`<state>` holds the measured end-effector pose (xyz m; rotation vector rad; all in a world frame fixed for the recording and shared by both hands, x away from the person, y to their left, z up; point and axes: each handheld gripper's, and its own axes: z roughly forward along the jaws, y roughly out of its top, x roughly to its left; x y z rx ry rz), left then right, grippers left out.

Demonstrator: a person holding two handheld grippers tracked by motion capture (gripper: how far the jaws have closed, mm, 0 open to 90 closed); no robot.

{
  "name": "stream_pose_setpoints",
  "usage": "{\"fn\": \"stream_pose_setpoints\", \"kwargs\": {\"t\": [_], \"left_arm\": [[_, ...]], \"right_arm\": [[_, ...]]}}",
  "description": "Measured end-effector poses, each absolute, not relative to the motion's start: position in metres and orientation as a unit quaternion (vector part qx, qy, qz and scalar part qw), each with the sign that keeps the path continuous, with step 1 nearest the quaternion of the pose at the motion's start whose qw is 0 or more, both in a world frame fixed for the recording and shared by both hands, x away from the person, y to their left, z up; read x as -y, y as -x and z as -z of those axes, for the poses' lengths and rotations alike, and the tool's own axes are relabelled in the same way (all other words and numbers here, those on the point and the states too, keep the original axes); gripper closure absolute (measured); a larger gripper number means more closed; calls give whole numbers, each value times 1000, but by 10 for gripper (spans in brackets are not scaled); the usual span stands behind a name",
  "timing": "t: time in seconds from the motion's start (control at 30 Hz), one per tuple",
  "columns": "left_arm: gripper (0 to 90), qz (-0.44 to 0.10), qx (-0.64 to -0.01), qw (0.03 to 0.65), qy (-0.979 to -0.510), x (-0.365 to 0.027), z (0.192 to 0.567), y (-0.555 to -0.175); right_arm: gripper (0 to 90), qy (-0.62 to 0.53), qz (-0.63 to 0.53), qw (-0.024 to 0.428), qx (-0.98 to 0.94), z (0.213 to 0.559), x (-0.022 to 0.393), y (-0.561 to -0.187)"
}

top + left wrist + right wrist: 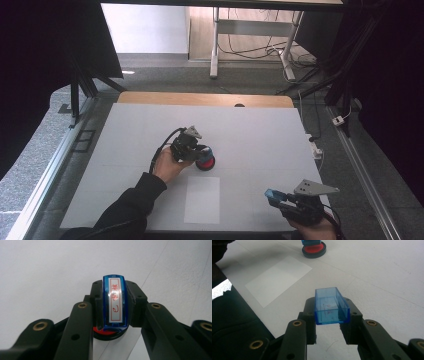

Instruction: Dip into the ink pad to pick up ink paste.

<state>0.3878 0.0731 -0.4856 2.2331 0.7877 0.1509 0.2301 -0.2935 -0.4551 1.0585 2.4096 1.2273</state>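
Nearest the person, at the bench's (pixel 260 125) front right, the right tongs (pixel 278 198) are closed on a clear blue cap (pixel 331 306). The cap is a hollow rectangular trough of glossy see-through plastic with thin walls. In the right gripper view its open side faces up and its long axis runs away from the camera, in line with the jaws, whose matte black pads press its two long walls. Faint red marks show on its floor. In the high view it juts from the tongs toward the left, raised off the surface.

Left of it lies a paper sheet (pixel 202 199), flat, white and rectangular, with its long sides running front to back on the smooth pale grey bench top.

Farther in, near the middle of the bench, the left tongs (pixel 199 151) are shut on a blue stamp (pixel 114 302). The stamp is an oblong block of shiny blue plastic with rounded corners. A white label with red characters in a red frame covers the end turned to the left gripper view's camera. The label's long axis runs along the jaws, and the stamp points down at the ink pad (pixel 206 163), a round, low dish with a black rim and a red felt-like face. Whether the stamp touches the pad I cannot tell.
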Motion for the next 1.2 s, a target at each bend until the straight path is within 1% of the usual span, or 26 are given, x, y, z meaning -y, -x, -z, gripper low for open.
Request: {"fn": "stream_pose_setpoints", "kwargs": {"t": [0.33,0.73,0.93,1.2], "left_arm": [[709,-66,-309,361,-878,-70,489,-390],[713,-117,-280,328,-895,-56,487,-379],[712,-86,-295,342,-888,-62,488,-386],[709,-86,-291,341,-890,-63,487,-387]], "right_arm": [[685,-361,-419,116,-825,455,293,-230],[685,-357,-414,116,-829,456,292,-230],[684,-356,-415,116,-829,455,292,-230],[685,-355,-411,111,-832,456,292,-231]]}}
